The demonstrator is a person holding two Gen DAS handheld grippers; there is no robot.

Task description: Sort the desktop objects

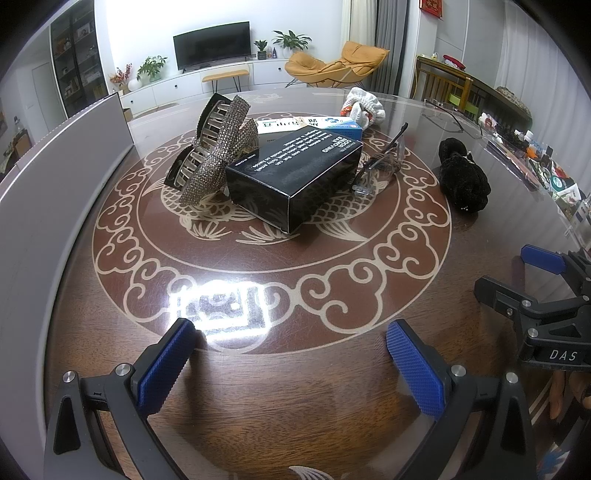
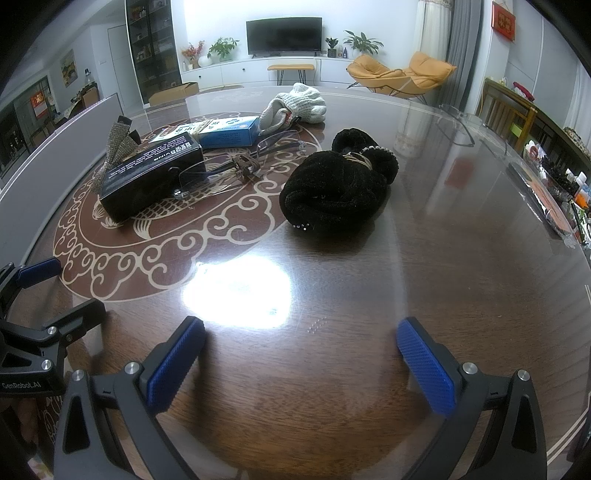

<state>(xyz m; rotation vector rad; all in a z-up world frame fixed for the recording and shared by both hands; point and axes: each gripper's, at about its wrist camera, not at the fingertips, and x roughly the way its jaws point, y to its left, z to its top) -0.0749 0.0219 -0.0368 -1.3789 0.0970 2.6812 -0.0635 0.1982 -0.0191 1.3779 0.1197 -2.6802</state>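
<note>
The black box [image 1: 295, 177] lies on the surface [image 1: 295, 387] well ahead of the left claw [image 1: 291, 365], glasses [image 1: 380, 162] just right of it. Ahead of the right claw [image 2: 301, 362] sits a black scrunchie [image 2: 332, 192]. Both claws are spread wide, gripping nothing.

Dark television [image 2: 283, 35] sits on the white cabinet [image 2: 251, 72] out back, orange lounge chair [image 2: 402, 75] right, potted plants [image 2: 222, 48] alongside
</note>
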